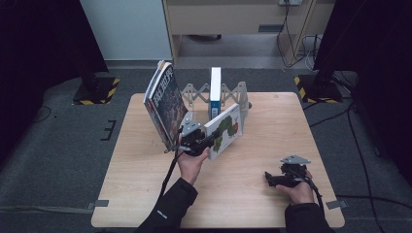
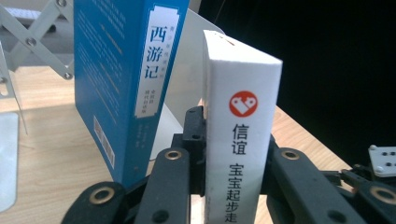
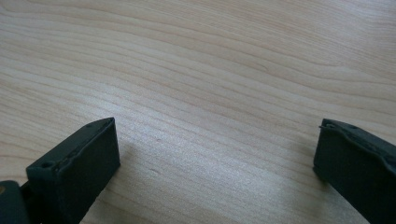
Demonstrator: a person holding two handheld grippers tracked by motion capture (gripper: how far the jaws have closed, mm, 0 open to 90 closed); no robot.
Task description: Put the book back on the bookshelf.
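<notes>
my left gripper (image 2: 233, 186) clamps the white hardcover picture book (image 2: 240, 140) at frame centre; my right gripper (image 3: 215, 154) rests wide open, lower right on the light wooden table (image 3: 210, 70).

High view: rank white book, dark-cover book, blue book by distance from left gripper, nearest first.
1. white book: clamped in the left gripper, tilted to its right.
2. dark-cover book: leaning just left of it.
3. blue book: upright behind, in the rack.

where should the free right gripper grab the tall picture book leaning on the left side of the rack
Probably the picture book is best taken by its near, lower edge, jaws straddling its thickness, coming in from the person's side. It leans tilted, top toward the far left, so that thin edge faces the person. The right gripper rests open on the table; the left gripper is shut on the white book.
</notes>
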